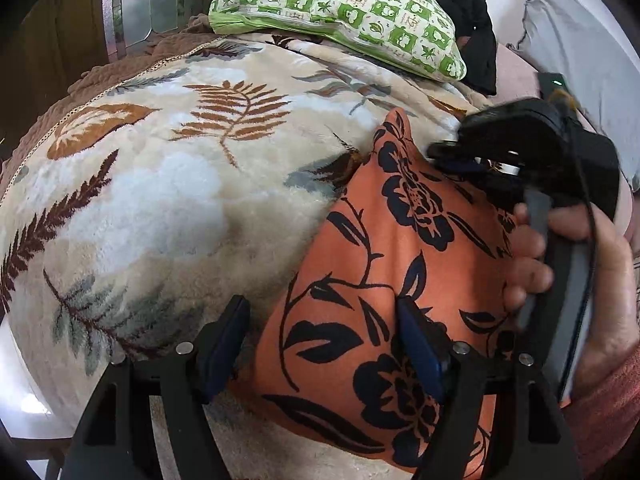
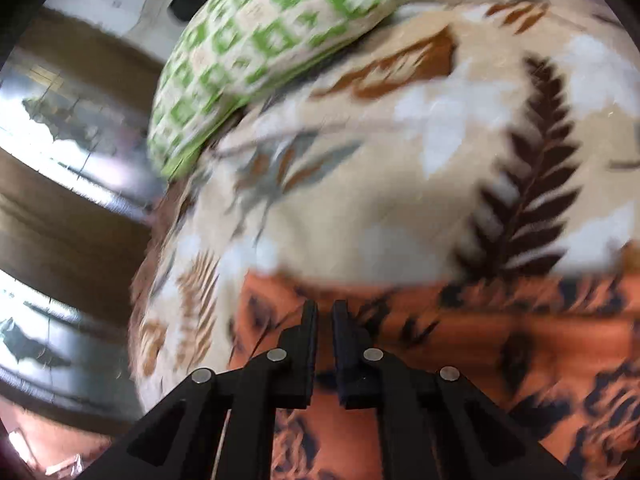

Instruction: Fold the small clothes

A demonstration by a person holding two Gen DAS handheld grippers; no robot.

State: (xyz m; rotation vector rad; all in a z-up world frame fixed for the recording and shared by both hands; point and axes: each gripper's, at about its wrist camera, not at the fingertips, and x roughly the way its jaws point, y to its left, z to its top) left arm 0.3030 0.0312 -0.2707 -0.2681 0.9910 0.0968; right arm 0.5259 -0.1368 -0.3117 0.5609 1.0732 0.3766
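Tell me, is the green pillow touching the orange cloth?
Apart. In the left wrist view, the green pillow sits at the far end of the leafy blanket, with bare blanket showing between it and the orange cloth.

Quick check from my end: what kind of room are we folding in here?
Most likely a bedroom: the orange floral garment lies on a plush leaf-print blanket, with a green checked pillow behind it.
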